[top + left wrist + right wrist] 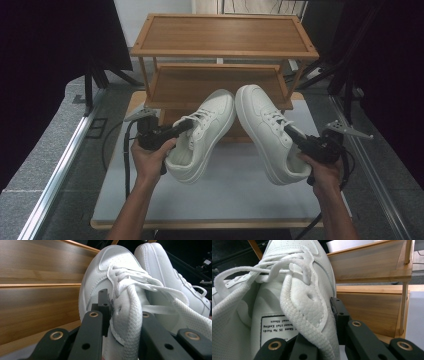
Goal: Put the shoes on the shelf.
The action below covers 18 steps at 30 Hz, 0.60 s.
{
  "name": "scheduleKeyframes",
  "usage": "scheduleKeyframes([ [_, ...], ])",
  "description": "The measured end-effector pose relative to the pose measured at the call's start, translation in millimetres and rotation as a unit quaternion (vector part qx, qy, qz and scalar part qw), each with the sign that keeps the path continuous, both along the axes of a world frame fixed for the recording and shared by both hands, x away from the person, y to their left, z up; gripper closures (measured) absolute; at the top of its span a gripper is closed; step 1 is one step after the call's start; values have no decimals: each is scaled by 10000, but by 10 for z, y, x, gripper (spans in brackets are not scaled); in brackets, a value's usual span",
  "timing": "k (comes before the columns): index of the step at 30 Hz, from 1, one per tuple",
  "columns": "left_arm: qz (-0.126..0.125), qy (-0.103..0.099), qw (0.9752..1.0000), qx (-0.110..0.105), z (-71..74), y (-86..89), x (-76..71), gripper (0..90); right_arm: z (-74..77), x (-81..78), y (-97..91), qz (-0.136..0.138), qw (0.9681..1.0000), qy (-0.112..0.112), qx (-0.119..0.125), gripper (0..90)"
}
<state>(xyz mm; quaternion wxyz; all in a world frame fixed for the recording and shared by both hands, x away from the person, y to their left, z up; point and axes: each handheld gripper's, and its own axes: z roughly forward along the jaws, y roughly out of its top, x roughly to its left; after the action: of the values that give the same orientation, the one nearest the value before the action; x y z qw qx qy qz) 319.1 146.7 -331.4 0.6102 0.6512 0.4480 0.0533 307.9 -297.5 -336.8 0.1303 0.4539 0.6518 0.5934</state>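
Two white lace-up sneakers are held up off the table, toes toward a wooden shoe rack (220,50). My left gripper (181,128) is shut on the collar of the left sneaker (202,135), one jaw inside the opening and one outside; close up, that sneaker (112,290) fills the left gripper view. My right gripper (294,134) is shut on the collar edge of the right sneaker (270,132), seen close in the right gripper view as the sneaker (294,290) with its tongue label. The two toes nearly touch in front of the rack's middle shelf (215,85).
The rack has a top shelf (222,32) and lower shelves and stands at the far end of a white tabletop (225,195). Dark curtains flank both sides. A metal rail (60,165) runs along the floor at left. Cables trail from both grippers.
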Motion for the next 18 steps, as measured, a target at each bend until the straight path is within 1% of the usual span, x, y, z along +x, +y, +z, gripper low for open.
scheduleKeyframes([
  [6, -20, 32, 10000, 41, -25, -30, 7, 815, -15, 1, -3, -5, 10000, 6, -32, 842],
  [18, -2, 103, 9999, -6, -49, -50, 73, 814, 18, 18, 2, -42, 10000, -26, 7, 842],
])
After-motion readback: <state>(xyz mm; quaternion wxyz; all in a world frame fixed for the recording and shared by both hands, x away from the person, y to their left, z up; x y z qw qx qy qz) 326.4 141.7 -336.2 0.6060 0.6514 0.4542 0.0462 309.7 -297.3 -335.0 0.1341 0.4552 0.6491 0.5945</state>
